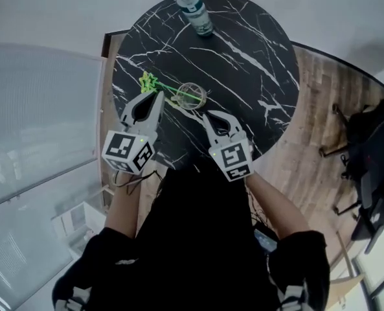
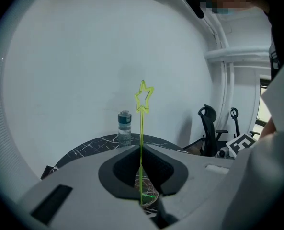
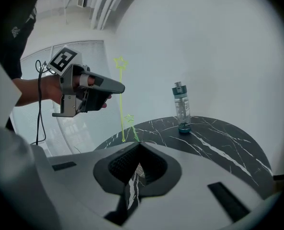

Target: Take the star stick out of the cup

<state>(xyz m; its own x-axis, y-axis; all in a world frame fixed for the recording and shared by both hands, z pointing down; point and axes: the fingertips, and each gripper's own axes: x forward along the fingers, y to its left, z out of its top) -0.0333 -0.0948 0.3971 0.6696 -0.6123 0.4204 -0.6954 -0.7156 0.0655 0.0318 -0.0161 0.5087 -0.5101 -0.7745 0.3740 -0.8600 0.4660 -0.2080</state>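
My left gripper (image 1: 157, 96) is shut on a thin yellow star stick (image 2: 142, 123), held upright with the star on top. In the right gripper view the yellow star stick (image 3: 120, 99) hangs from the left gripper (image 3: 122, 87), its lower end in the air above the table's near edge. A clear cup (image 1: 192, 96) stands on the black marble table (image 1: 250, 57) just right of the left gripper. A second, green star stick (image 1: 172, 89) leans out of the cup to the left. My right gripper (image 1: 206, 115) is shut and holds nothing, just in front of the cup.
A water bottle (image 1: 196, 11) with a teal base stands at the table's far edge. Black office chairs (image 1: 366, 148) sit on the wooden floor to the right. A frosted glass wall runs along the left.
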